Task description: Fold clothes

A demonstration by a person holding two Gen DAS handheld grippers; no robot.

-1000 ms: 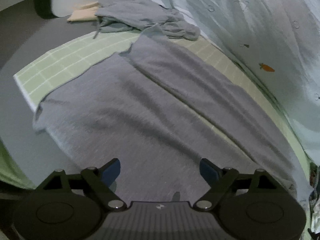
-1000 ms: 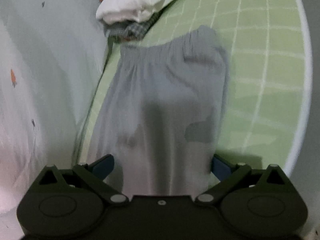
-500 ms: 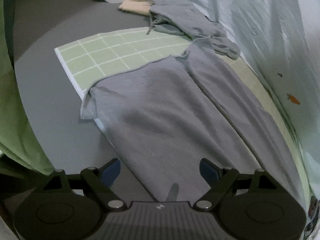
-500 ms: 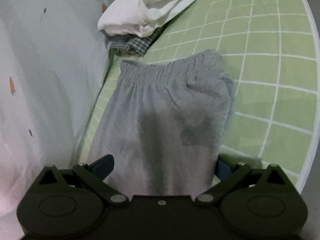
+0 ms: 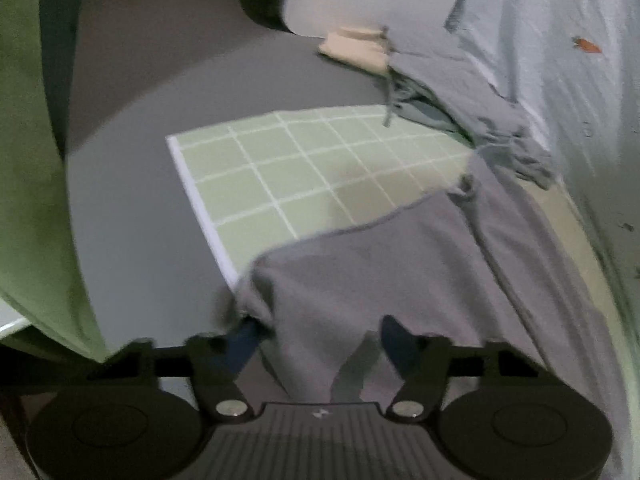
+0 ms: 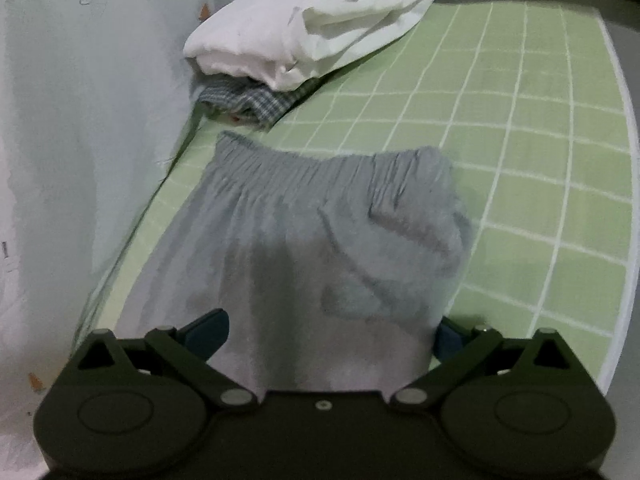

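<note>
Grey trousers point(image 5: 420, 280) lie spread on a green checked mat point(image 5: 288, 168). In the left wrist view the leg's hem corner point(image 5: 256, 292) is bunched up at the mat's edge. My left gripper point(image 5: 320, 340) is open around it, and the cloth drapes over the left fingertip point(image 5: 242, 344). In the right wrist view the gathered waistband point(image 6: 320, 160) lies ahead on the mat point(image 6: 540, 200). My right gripper point(image 6: 328, 332) is open, the trouser cloth point(image 6: 320, 280) fills the gap between its fingers, and a raised fold hides part of the right fingertip point(image 6: 450, 336).
A folded white bundle point(image 6: 312, 32) rests on a checked cloth point(image 6: 248, 100) beyond the waistband. A pale sheet with small prints point(image 6: 80, 120) runs along the mat. A second grey garment point(image 5: 460, 92), a beige folded item point(image 5: 352, 48) and a green hanging cloth point(image 5: 32, 160) surround the mat.
The left gripper has swung toward the leg's hem corner, which now bunches between narrower jaws. The right gripper has drawn back from the waistband, whose right side has puckered up.
</note>
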